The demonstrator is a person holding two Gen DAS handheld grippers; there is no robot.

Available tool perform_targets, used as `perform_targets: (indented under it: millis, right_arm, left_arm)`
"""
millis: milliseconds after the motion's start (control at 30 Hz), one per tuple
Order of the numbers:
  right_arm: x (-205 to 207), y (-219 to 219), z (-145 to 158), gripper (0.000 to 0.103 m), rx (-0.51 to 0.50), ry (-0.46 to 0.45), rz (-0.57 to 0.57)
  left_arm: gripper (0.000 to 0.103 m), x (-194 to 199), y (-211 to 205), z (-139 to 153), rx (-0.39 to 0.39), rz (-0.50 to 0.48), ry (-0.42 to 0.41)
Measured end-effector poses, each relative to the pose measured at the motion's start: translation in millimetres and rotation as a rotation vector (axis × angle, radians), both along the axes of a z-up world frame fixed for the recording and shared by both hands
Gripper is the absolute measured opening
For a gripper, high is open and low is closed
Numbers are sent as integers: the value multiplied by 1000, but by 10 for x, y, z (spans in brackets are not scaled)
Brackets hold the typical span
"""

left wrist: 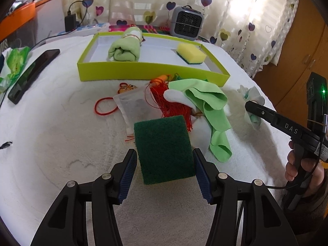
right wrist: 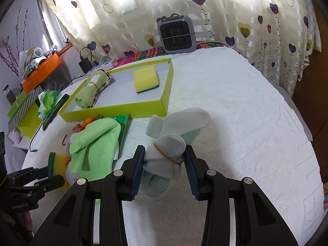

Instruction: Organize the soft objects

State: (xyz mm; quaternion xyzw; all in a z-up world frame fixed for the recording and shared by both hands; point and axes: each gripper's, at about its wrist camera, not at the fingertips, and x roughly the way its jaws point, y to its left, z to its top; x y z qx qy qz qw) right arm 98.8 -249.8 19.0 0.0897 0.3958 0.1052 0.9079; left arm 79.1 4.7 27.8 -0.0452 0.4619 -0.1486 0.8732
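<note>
Your left tool (left wrist: 165, 165) grips a springy green-faced sponge (left wrist: 164, 149) by its sides near the bed's front edge, while your right tool (right wrist: 164, 169) pinches a soft, squashy sock bundle (right wrist: 165, 155) mid-bed, below the tray (right wrist: 114, 107).

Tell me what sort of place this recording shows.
Probably a room in a home: heart-patterned curtains hang behind a white towel-covered surface, with a small grey fan heater and a black plug-in charger nearby.

Rolled towel (left wrist: 125, 46) left, sponge (left wrist: 191, 53) right, both in tray (left wrist: 143, 72); fan (left wrist: 187, 23) seemingly behind.
</note>
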Motion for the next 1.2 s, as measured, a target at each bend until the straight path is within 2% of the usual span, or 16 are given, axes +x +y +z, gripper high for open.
perform_targets:
  millis: [33,267,833,1200]
  right_arm:
    - [1,3,-1,40,-1,0,0]
    - [-15,4,-11,40,-4,0,2]
    - [-102,51,27,40,-13,-11,10]
    - [-153,82,184,40,-12,-56,25]
  left_arm:
    - [51,-5,-4,0,-6,-1,-2]
    - [47,-23,7,22,-2,4,-22]
    - [47,-118,82,185,4,22,-84]
    - [47,-173,141,342,2,30,-127]
